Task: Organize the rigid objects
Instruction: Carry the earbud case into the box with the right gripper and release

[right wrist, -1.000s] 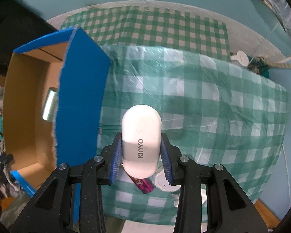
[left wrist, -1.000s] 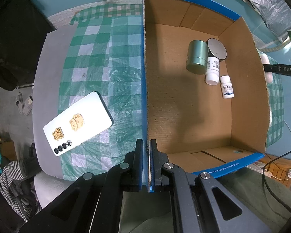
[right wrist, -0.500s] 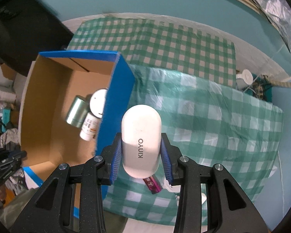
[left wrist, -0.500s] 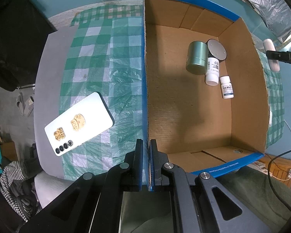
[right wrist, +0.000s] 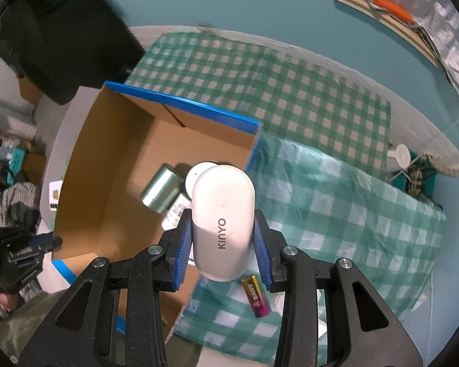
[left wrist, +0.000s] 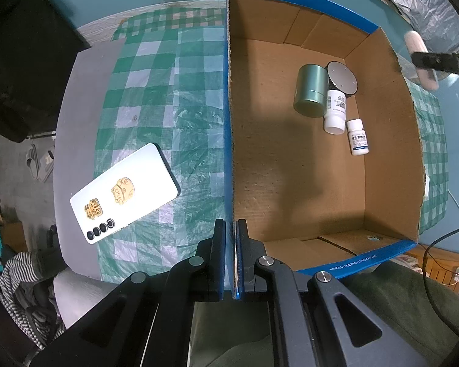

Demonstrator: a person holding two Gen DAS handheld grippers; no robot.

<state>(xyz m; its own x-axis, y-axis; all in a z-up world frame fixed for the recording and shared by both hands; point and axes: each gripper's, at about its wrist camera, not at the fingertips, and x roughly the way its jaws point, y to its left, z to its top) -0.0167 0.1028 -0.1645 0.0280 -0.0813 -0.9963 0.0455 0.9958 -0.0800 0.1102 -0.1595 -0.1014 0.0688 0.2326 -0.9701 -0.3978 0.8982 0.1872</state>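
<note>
My left gripper [left wrist: 231,229] is shut on the near left wall of the open cardboard box [left wrist: 275,168] with blue-taped rims. Inside lie a green tin [left wrist: 310,90], a round metal disc [left wrist: 342,77] and two white pill bottles [left wrist: 335,113]. My right gripper [right wrist: 223,244] is shut on a white capsule-shaped KINYO device [right wrist: 223,202], held above the box's [right wrist: 113,153] right wall. In the left wrist view that device [left wrist: 413,41] shows beyond the far right corner.
A white phone [left wrist: 125,192] with gold stickers lies face down on the green checked cloth [left wrist: 156,91] left of the box. A pink and gold battery [right wrist: 257,296] rests on the cloth under my right gripper. A dark bag [right wrist: 61,36] sits beyond the box.
My right gripper has risen and swung with the white device from the cloth toward the box, so the box's inside now shows beneath it. The left gripper has stayed put.
</note>
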